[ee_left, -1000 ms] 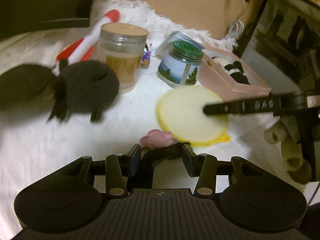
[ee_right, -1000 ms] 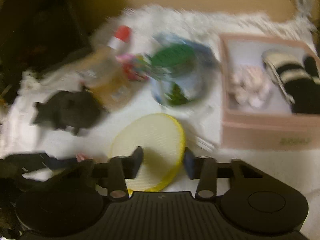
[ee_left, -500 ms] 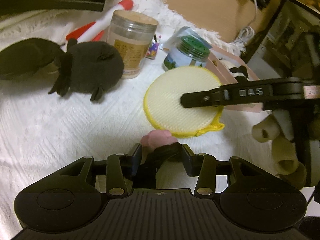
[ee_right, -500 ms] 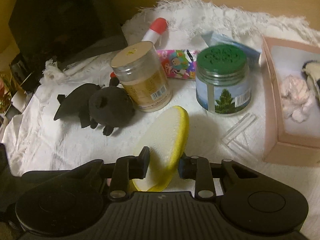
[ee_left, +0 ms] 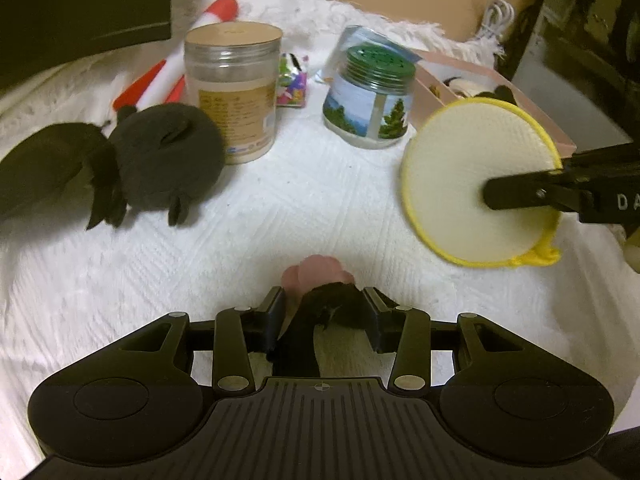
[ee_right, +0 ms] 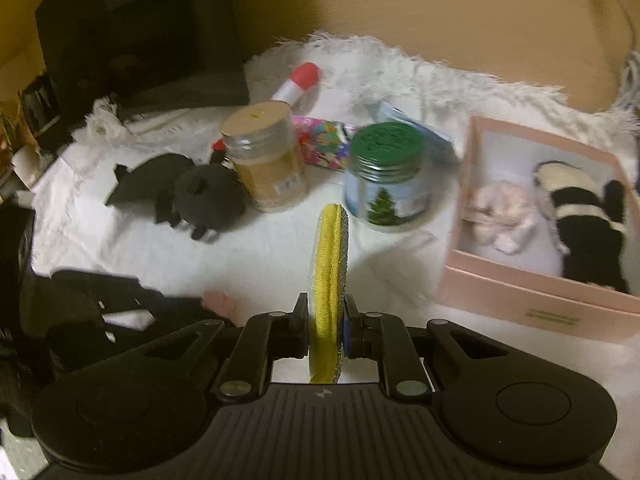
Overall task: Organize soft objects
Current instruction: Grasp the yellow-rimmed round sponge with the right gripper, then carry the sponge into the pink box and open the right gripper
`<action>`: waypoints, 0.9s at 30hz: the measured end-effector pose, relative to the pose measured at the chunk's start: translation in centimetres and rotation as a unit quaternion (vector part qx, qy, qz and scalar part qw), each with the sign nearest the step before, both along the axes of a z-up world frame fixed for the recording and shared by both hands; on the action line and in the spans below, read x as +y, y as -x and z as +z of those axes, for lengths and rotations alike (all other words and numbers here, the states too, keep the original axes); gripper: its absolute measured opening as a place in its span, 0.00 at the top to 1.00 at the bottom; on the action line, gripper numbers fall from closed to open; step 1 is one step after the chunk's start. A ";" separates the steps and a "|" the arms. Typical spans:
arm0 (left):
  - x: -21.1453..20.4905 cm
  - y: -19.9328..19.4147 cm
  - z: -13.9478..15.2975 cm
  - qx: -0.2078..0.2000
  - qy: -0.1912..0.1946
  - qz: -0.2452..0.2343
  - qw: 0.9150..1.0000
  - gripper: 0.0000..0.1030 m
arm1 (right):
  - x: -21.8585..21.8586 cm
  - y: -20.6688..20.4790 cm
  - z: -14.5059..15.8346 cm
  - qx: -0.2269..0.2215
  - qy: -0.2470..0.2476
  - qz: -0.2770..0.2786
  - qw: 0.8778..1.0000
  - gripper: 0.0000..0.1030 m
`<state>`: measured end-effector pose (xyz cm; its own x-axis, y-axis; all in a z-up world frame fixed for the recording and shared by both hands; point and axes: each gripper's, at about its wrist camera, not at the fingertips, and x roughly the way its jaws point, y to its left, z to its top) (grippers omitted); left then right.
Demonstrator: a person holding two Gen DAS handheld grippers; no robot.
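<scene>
Right gripper [ee_right: 326,326] clamped on yellow round sponge [ee_right: 329,280], edge-on, lifted above white cloth [ee_right: 280,256], left of pink box [ee_right: 536,308]. Left gripper [ee_left: 322,316] clamped on black-pink soft toy [ee_left: 320,300], near edge.

Pink-nosed plush [ee_left: 320,304] mostly hidden behind the left gripper [ee_left: 323,316]; beside it, the cream toy [ee_left: 633,249] is cut off by the frame edge

Dim warm indoor light, soft motion blur, strong fisheye bending at edges.
</scene>
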<state>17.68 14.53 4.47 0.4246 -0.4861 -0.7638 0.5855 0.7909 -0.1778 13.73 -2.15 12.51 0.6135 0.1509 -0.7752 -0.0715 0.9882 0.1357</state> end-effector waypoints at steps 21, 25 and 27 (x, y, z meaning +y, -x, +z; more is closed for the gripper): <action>-2.7 -0.1 7.9 -0.098 0.081 -0.053 0.991 0.63 | -8.9 -0.9 11.1 -0.100 -0.001 -0.050 0.994 0.86; -7.3 -1.7 12.5 -0.126 0.140 -0.091 0.978 0.60 | -13.6 -3.2 13.1 -0.108 -0.028 -0.092 0.989 0.86; -10.5 -2.7 14.0 -0.141 0.174 -0.113 0.968 0.57 | -15.5 -4.6 12.8 -0.092 -0.047 -0.102 0.989 0.85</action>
